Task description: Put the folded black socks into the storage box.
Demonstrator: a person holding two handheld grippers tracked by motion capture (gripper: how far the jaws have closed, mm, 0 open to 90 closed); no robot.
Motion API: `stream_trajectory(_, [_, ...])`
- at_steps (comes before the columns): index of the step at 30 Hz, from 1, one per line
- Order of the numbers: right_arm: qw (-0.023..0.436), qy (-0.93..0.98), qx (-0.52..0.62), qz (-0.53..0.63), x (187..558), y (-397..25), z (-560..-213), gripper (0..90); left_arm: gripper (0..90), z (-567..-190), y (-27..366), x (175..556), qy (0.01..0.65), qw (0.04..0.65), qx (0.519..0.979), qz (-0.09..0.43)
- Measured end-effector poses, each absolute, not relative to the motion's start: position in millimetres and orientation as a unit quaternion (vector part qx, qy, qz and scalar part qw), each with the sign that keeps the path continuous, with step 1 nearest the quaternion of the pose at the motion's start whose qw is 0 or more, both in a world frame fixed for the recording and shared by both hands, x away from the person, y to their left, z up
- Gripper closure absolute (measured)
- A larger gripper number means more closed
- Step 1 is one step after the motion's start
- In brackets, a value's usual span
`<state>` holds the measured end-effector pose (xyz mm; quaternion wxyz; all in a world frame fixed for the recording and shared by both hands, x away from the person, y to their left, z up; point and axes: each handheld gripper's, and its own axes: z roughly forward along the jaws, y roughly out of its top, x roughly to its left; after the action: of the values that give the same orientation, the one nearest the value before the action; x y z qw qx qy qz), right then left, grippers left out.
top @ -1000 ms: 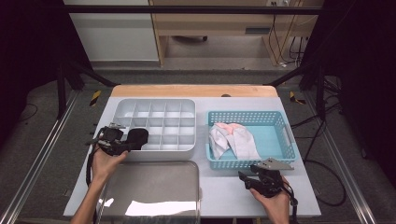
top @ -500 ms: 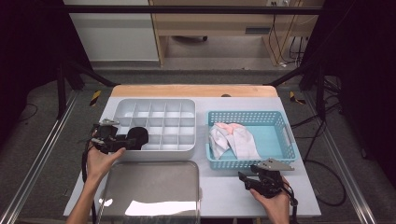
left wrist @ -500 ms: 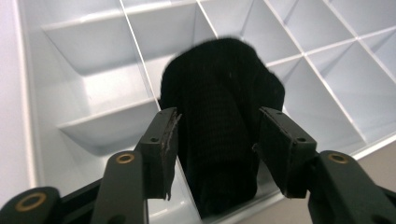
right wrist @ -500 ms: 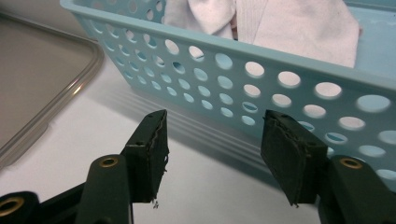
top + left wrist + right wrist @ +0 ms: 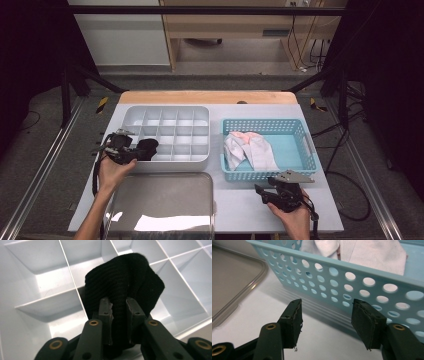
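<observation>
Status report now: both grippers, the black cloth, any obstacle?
Left gripper shut on black cloth, over divided tray. Right gripper open beside blue basket. No obstacle seen.

Blue basket [image 5: 305,137] with pale cloths [image 5: 250,150] at right of table [image 5: 325,205], metal tray [image 5: 165,200] at near edge, wooden strip [image 5: 207,96] along far edge, cables [image 5: 305,35] on floor behind.

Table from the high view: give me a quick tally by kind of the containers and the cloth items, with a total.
Divided white trays: 1
Blue baskets: 1
Flat metal trays: 1
Black cloth pieces: 1, pinched in the left gripper
Pale cloth: 1 heap in the basket; how many pieces is unclear
Total: 5
</observation>
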<state>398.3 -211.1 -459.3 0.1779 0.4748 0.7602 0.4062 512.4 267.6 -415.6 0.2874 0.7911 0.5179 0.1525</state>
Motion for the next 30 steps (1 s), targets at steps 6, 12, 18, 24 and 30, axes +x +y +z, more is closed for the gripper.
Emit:
stream_trajectory(6, [0.174, 0.765, 0.473, 0.401, 398, -209, -461, 42.1, 75.1, -423, 260, 518, 0.515, 0.266, 0.801, 0.15])
stream_trajectory(12, [0.177, 0.763, 0.472, 0.405, 398, -210, -460, 41.8, 53.3, -413, 270, 512, 0.516, 0.303, 0.787, 0.147])
stream_trajectory(18, [0.177, 0.763, 0.472, 0.404, 398, -210, -460, 41.8, 45.7, -404, 266, 517, 0.512, 0.332, 0.773, 0.171])
stream_trajectory(24, [0.175, 0.764, 0.473, 0.403, 398, -210, -460, 41.8, 43.3, -412, 257, 526, 0.524, 0.31, 0.772, 0.185])
stream_trajectory(30, [0.173, 0.765, 0.473, 0.401, 398, -210, -461, 42.0, 70.1, -418, 255, 525, 0.532, 0.288, 0.778, 0.172])
